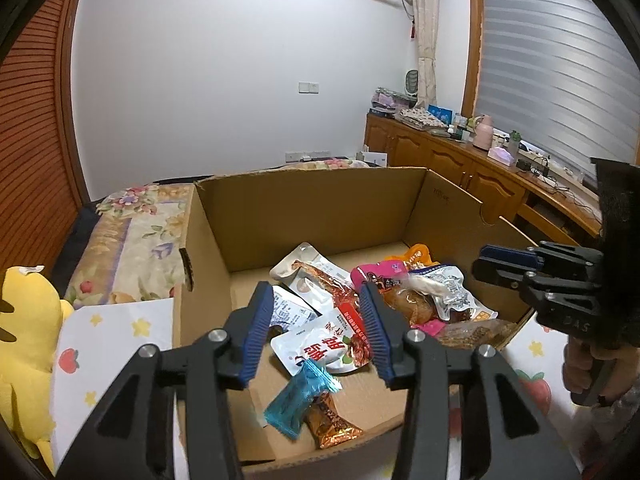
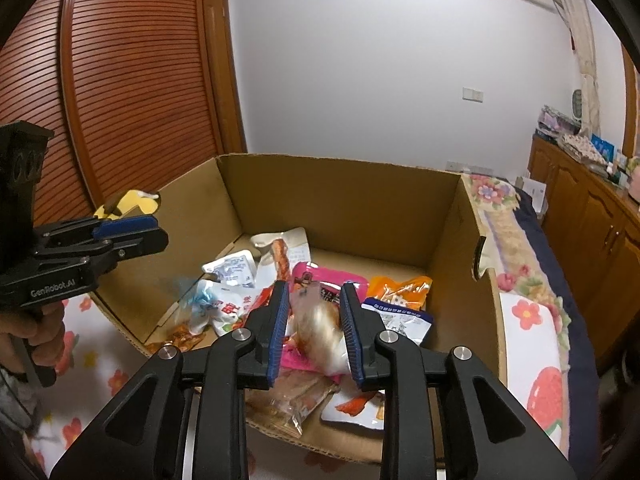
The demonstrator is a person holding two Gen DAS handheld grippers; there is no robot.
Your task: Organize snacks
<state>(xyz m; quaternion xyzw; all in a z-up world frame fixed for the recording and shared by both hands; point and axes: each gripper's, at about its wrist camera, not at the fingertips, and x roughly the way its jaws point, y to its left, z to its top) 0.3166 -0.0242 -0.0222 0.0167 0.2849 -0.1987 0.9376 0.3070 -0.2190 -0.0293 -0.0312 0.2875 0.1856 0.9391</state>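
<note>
An open cardboard box (image 1: 312, 176) (image 2: 340, 160) holds several snack packets. My left gripper (image 1: 316, 292) (image 2: 156, 232) hangs open over the box's near left part, with nothing pressed between its pads. Below it lie a white packet with red print (image 1: 324, 344) and a blue-wrapped candy (image 1: 300, 400), which shows blurred in the right wrist view (image 2: 200, 296). My right gripper (image 2: 314, 286) (image 1: 486, 266) hovers over the box's right side, jaws slightly apart. A blurred orange-and-white packet (image 2: 320, 332) sits in the gap, not visibly gripped. A pink packet (image 2: 332, 278) and an orange packet (image 2: 400, 288) lie beyond.
The box stands on a white cloth with fruit prints (image 1: 112, 340) (image 2: 532, 320). A yellow plush toy (image 1: 24, 340) lies to the left, floral bedding (image 1: 140, 232) behind. A wooden cabinet with clutter (image 1: 460, 160) runs along the right wall. A hand (image 2: 32, 332) holds the left gripper's handle.
</note>
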